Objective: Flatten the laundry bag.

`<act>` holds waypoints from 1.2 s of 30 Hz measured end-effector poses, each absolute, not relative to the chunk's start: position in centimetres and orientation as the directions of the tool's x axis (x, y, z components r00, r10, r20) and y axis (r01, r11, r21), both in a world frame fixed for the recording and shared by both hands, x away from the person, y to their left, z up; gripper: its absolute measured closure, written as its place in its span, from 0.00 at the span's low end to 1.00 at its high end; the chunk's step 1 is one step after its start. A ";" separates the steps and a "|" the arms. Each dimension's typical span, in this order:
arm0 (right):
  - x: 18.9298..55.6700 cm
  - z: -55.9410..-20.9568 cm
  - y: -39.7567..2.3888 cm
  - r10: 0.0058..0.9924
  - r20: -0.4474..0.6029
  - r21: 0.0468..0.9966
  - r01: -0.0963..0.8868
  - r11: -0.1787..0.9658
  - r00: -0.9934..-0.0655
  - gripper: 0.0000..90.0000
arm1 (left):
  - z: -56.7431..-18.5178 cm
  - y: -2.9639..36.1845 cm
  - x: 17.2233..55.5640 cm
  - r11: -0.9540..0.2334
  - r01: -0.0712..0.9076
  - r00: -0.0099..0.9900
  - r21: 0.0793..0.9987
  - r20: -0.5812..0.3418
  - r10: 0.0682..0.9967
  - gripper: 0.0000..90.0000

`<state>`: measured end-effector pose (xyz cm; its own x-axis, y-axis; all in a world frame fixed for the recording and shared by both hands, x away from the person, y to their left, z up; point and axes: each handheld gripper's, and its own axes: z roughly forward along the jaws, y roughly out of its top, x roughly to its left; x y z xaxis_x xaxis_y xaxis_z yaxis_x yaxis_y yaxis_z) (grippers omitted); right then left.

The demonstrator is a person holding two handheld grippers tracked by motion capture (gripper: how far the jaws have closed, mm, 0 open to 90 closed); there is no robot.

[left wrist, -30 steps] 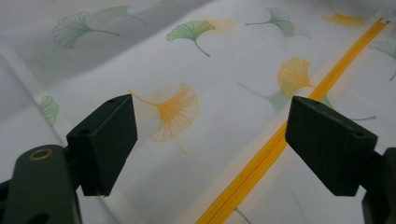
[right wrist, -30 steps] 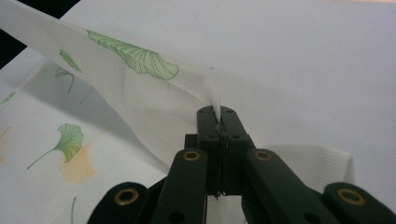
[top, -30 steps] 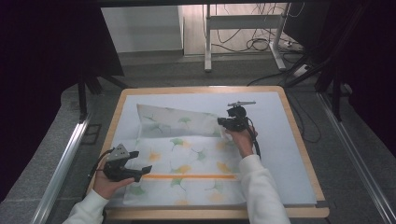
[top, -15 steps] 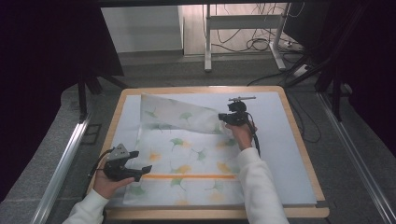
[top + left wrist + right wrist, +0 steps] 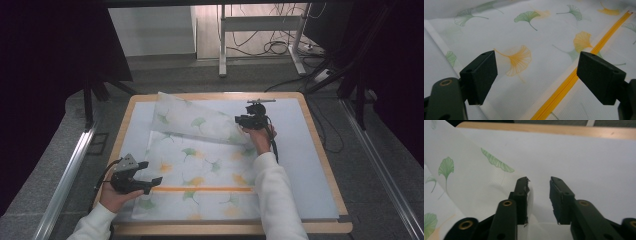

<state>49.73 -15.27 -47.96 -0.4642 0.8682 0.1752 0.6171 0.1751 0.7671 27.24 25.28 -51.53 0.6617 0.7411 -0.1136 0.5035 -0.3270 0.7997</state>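
No legible writing. White ginkgo-leaf-printed fabric sheet (image 5: 200,165) with orange stripe (image 5: 574,75) lies on the wooden-rimmed table (image 5: 327,155) — far edge folded over. Left tongs (image 5: 145,175) spread above it; right tongs (image 5: 539,192) parted — fabric edge against one jaw.

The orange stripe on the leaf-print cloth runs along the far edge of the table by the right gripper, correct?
Not quite. In the high view the orange stripe crosses the near part of the leaf-print cloth, beside the left gripper, not the far edge by the right gripper.
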 end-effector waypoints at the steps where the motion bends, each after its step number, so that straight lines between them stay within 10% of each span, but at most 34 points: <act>1: 49.7 -47.6 -15.5 0.875 0.171 0.773 0.612 0.167 -0.454 0.65 | -51.5 25.3 27.3 -0.328 0.503 0.662 0.800 -0.113 0.741 0.19; 9: 47.9 -44.1 -18.3 0.889 0.158 0.845 0.525 0.104 -0.430 0.61 | -51.5 25.2 27.2 -0.328 0.502 0.663 0.800 -0.113 0.740 0.19; 14: 46.4 -43.3 -18.7 0.855 0.156 0.837 0.526 0.151 -0.494 0.79 | -51.5 25.1 27.2 -0.333 0.502 0.665 0.798 -0.110 0.739 0.19; 20: 46.1 -44.8 -16.8 0.811 0.122 0.781 0.560 0.277 -0.572 0.99 | -51.5 25.0 27.2 -0.333 0.501 0.665 0.799 -0.109 0.739 0.19; 36: 51.5 -50.3 -11.5 0.824 0.123 0.692 0.643 0.328 -0.553 0.99 | -51.5 25.1 27.2 -0.332 0.496 0.669 0.802 -0.110 0.735 0.19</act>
<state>51.49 -11.47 -50.31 -0.5529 0.8242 0.1226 0.6427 0.3282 0.6922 27.20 25.12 -51.46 0.6690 0.7351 -0.1099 0.4961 -0.3315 0.8025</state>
